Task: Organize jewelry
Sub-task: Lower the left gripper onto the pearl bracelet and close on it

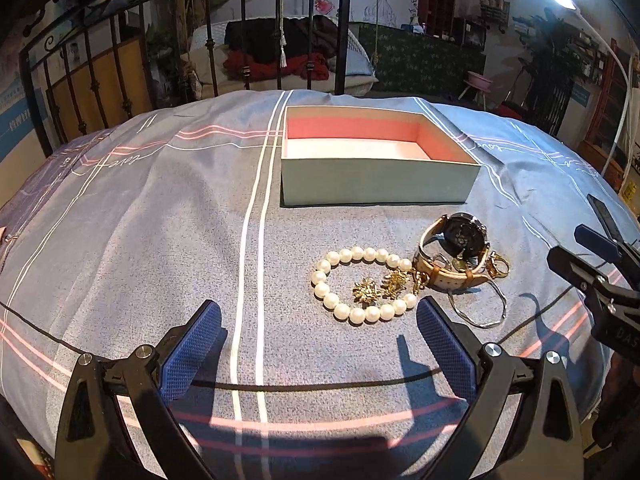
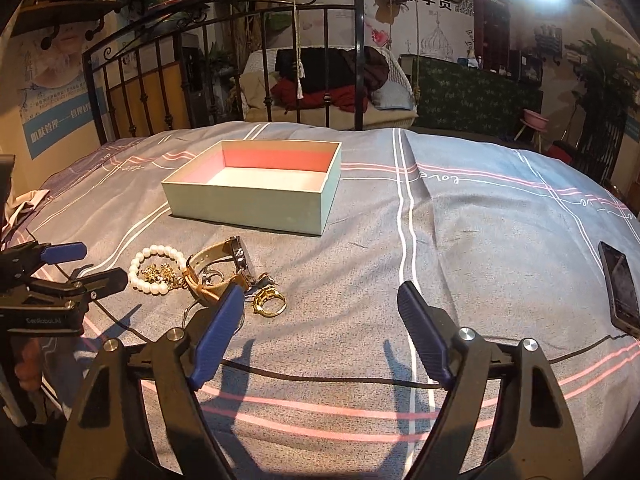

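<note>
An open pale-green box (image 1: pixel 376 182) with a pink lining stands empty on the bed; it also shows in the right wrist view (image 2: pixel 248 204). In front of it lies a heap of jewelry: a pearl bracelet (image 1: pixel 326 280) (image 2: pixel 154 288), gold earrings (image 1: pixel 364 291), a tan-strap watch (image 1: pixel 460 240) (image 2: pixel 216 264), a thin silver chain (image 1: pixel 486 316) and gold rings (image 2: pixel 270 302). My left gripper (image 1: pixel 318 320) is open and empty just short of the pearls. My right gripper (image 2: pixel 322 302) is open and empty, to the right of the heap.
The bed is covered with a grey-blue striped sheet (image 1: pixel 160 220). A black metal bed frame (image 1: pixel 120 60) stands behind it. A phone (image 2: pixel 620 292) lies at the bed's right edge. My right gripper shows in the left wrist view (image 1: pixel 596 256), my left gripper in the right wrist view (image 2: pixel 68 272).
</note>
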{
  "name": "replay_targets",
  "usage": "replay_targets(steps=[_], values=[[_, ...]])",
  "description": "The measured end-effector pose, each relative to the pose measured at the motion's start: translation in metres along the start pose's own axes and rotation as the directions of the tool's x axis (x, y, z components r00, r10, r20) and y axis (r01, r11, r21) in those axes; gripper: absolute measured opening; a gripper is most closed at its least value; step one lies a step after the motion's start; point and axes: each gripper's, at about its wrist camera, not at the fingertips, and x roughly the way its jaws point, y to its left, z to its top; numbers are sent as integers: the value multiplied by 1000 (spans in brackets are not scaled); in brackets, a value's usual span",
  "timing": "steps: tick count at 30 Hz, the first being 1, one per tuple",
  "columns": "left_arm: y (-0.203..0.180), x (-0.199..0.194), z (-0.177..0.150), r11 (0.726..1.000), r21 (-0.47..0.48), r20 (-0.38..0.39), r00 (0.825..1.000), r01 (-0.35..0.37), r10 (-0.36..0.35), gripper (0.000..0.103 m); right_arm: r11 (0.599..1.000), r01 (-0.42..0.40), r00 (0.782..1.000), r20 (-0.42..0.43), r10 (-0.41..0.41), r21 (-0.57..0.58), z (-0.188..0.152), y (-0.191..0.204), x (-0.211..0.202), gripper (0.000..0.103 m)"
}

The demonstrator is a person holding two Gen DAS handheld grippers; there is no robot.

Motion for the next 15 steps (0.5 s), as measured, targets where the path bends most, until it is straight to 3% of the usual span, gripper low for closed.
replay_targets(steps=[5, 11, 15], values=[[18, 22, 21, 999, -45, -59, 998, -29, 27, 91, 1000, -24, 999, -26, 24, -11, -1, 2, 11, 77], [15, 55, 30, 998, 54, -178, 984, -18, 27, 76, 998, -64, 995, -80, 62, -22, -2, 9, 25, 76], [11, 62, 29, 993, 119, -189, 981, -12, 35, 77, 992, -116, 981, -161, 108, -40, -6, 25, 38, 59]])
